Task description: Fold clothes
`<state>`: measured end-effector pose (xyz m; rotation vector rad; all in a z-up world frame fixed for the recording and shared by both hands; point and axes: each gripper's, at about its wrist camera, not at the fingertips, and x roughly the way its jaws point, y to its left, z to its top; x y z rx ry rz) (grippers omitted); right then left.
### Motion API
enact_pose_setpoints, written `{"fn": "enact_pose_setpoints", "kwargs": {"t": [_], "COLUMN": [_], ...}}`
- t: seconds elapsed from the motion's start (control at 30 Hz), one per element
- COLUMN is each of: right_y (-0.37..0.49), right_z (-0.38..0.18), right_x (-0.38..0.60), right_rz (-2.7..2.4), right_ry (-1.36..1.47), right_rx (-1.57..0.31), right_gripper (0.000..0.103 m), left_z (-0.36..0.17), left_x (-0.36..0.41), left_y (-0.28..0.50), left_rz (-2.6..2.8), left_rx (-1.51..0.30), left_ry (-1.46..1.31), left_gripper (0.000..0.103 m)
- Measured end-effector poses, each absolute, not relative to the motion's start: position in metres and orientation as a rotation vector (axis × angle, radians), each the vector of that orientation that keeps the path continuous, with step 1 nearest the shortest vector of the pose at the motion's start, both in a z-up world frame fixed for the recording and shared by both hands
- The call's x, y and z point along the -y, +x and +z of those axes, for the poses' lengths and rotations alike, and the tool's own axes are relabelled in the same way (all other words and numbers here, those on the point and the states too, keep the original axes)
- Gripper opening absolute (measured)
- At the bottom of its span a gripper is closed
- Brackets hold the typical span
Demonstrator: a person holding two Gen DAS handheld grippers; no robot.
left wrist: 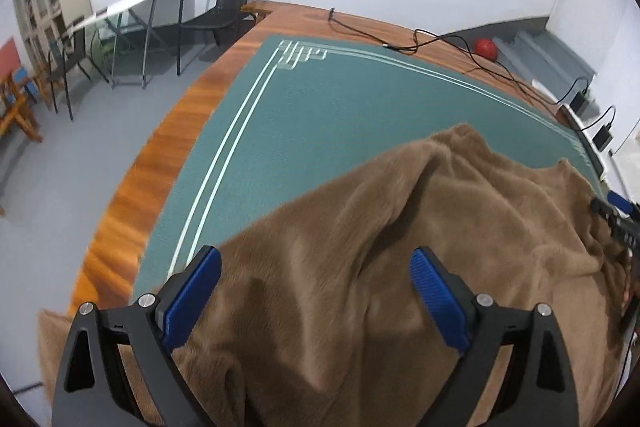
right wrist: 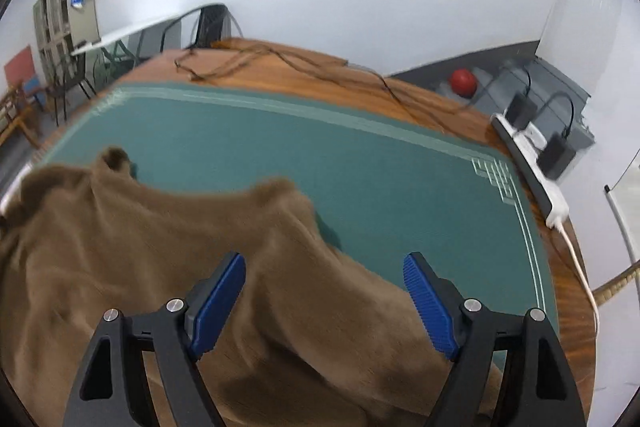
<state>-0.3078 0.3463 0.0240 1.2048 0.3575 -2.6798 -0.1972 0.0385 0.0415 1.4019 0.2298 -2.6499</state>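
Left wrist view: left gripper (left wrist: pixel 316 267) and right gripper (right wrist: pixel 324 269) both gape wide above the rumpled brown fleece garment (left wrist: pixel 440 227), gripping nothing.

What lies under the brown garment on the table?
The brown garment lies on a green mat over the wooden table. Anything beneath its bunched folds stays hidden.

Bright even indoor light, soft shadows, strong fisheye bending with dark corners, motion blur perhaps heaviest in the right wrist view
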Motion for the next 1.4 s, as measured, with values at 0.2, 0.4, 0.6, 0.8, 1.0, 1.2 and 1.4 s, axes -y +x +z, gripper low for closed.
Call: {"fn": "enact_pose_setpoints", "kwargs": {"t": [0.2,0.4,0.6,0.8,1.0,1.2,1.4], "right_y": [-0.329,-0.36,-0.352,-0.283,-0.217,-0.18,-0.173], "right_z": [-0.003,-0.016,-0.006,0.036,0.0,-0.015,-0.009], "right_x": [-0.341,-0.365,-0.37,-0.353,-0.316,-0.364,-0.378], "right_rz": [-2.772,-2.897,-2.89,-2.617,-2.292,-2.37,-2.413], "right_ry": [1.253,1.275,1.268,1.177,1.343,1.335,1.363], "right_rx": [-0.591,-0.609,-0.559,-0.23,-0.354,-0.36,-0.38], "right_gripper": [0.083,0.087,0.088,0.088,0.088,0.094,0.098], "left_z": [0.013,-0.008,0.001,0.031,0.013,0.0,0.019], "left_x": [-0.054,-0.034,-0.047,-0.074,-0.113,-0.074,-0.077], "left_y": [-0.274,-0.298,-0.287,-0.256,-0.228,-0.223,-0.199], "left_rz": [-2.453,-2.376,-2.376,-2.509,-2.537,-2.479,-2.462], "left_rx": [-0.073,-0.177,-0.054,-0.012,0.239,0.14,0.09], "left_ry": [1.52,1.493,1.433,1.43,1.507,1.47,1.497], "left_gripper": [0.097,0.103,0.103,0.103,0.103,0.103,0.103]}}
